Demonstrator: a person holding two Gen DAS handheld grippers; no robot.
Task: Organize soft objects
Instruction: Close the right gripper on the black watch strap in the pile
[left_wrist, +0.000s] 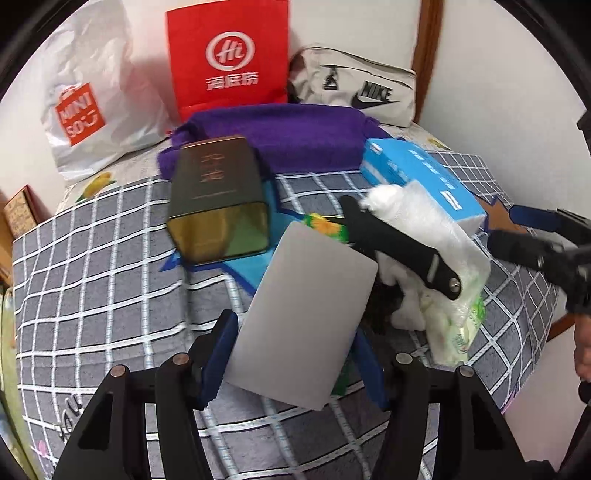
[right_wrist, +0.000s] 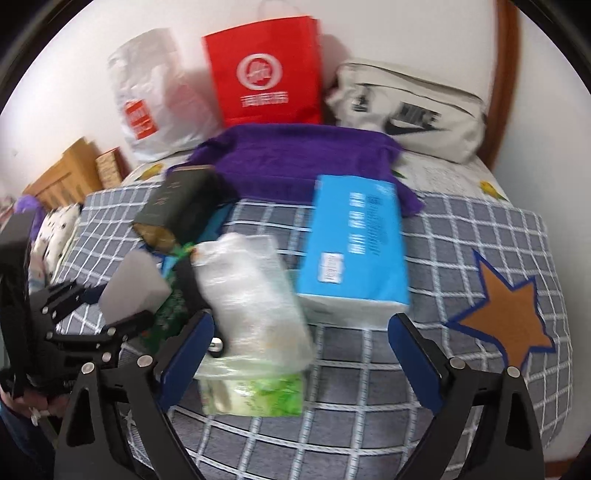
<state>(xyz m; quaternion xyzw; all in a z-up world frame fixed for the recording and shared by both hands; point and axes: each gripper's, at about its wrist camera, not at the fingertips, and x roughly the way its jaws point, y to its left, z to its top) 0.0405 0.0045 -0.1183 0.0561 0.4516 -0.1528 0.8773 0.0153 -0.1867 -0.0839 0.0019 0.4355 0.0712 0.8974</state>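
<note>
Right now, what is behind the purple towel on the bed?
Behind the purple towel, against the wall: a white plastic bag, a red paper bag and a beige pouch. The towel covers the red bag's bottom edge.

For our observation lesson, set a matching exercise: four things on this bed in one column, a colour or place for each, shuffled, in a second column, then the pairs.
Column 1
1. paper bag
2. towel
3. tissue pack
4. foam block

Column 2
A. between the left tool's fingers
B. purple
C. red
D. blue, lying on the checked cover

Pairs: 1-C, 2-B, 3-D, 4-A
</note>
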